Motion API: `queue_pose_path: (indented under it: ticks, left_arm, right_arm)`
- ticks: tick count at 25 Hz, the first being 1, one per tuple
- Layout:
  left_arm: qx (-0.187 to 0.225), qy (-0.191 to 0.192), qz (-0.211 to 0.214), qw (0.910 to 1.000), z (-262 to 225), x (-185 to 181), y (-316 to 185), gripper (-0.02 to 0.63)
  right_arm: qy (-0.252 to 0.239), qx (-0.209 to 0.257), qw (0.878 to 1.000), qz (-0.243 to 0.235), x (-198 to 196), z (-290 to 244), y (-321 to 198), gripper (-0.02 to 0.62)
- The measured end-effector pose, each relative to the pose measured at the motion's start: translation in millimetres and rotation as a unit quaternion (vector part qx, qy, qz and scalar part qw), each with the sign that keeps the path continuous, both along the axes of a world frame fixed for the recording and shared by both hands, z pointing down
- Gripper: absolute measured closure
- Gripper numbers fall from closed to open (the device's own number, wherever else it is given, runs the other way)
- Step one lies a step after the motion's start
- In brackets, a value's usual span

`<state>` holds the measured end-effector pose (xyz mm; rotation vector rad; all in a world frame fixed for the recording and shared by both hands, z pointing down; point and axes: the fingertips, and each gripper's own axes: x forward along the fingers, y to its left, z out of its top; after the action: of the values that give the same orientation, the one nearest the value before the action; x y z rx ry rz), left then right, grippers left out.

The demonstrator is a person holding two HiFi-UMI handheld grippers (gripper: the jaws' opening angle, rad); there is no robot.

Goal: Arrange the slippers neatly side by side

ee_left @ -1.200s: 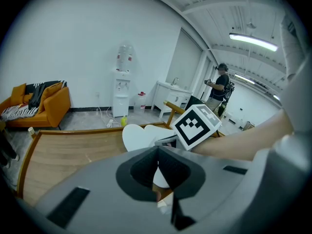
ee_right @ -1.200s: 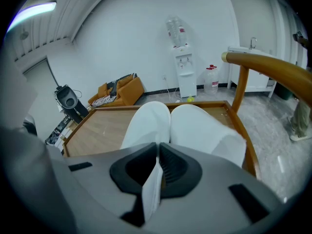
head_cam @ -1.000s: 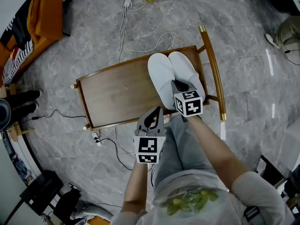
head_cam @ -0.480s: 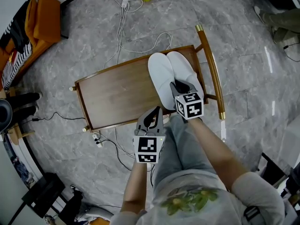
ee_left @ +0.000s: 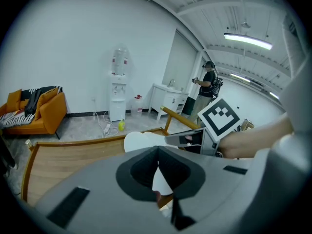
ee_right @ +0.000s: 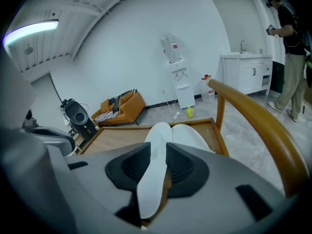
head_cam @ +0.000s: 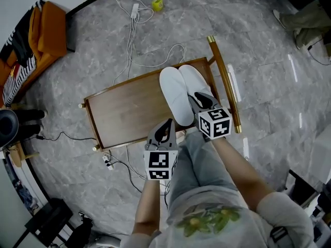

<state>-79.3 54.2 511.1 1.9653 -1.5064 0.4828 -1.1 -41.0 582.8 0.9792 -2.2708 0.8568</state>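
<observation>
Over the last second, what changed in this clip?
The right gripper is letting go: its jaws are opening, with one white slipper between them. The two slippers stayed side by side on the wooden table; the left gripper stayed shut.
</observation>
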Motion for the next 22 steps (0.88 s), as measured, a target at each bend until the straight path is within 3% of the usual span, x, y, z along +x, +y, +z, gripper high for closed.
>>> queue_pose_path:
  ticks: [6, 12, 22]
  left_arm:
    - [0.009, 0.006, -0.004, 0.9999, -17.5, -1.4, -7.0, 0.589]
    - [0.014, 0.008, -0.02, 0.9997, -39.5, -8.0, -9.0, 0.589]
    - [0.022, -0.006, -0.028, 0.9994, -62.7, -7.5, -17.0, 0.589]
  right_arm:
    - [-0.014, 0.007, 1.0, 0.017, 19.2, -33.7, 4.3, 0.491]
    - [-0.015, 0.018, 1.0, -0.006, 27.2, -65.8, 14.2, 0.486]
    - [0.007, 0.018, 1.0, -0.017, 40.1, -73.0, 10.8, 0.479]
